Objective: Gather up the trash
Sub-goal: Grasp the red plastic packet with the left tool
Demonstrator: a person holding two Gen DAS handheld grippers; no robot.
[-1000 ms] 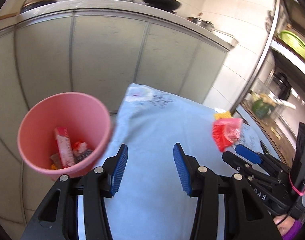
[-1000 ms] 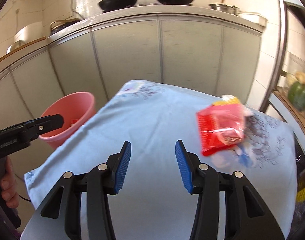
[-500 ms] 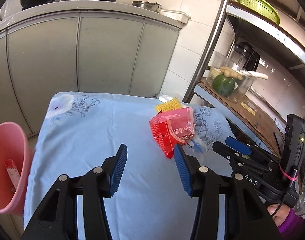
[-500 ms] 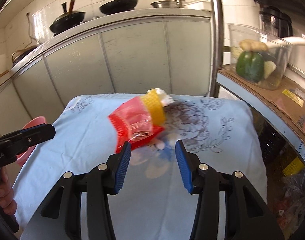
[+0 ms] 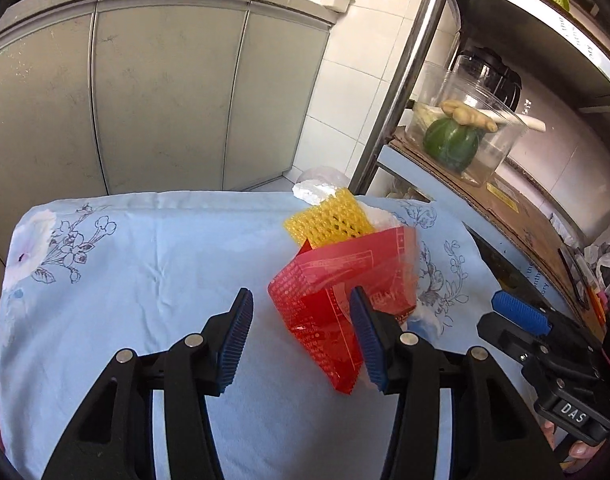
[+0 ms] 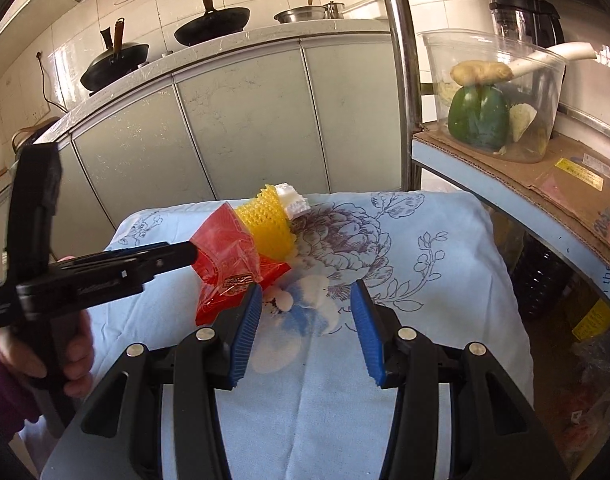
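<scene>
As its jaws open, the left gripper [image 5: 301, 334] should straddle the red wrapper [image 5: 337, 296] at one o'clock squarely; the right gripper [image 6: 307, 330] gapes empty.

A glossy, crinkled red plastic wrapper [image 5: 337, 292] lies against yellow foam netting [image 5: 329, 220] on the table's matt, creased printed cloth [image 5: 145, 280]. The shelf's post [image 6: 401, 80] is shiny metal. Ribbed blue pads line the matt black fingers [image 6: 247, 332].
</scene>
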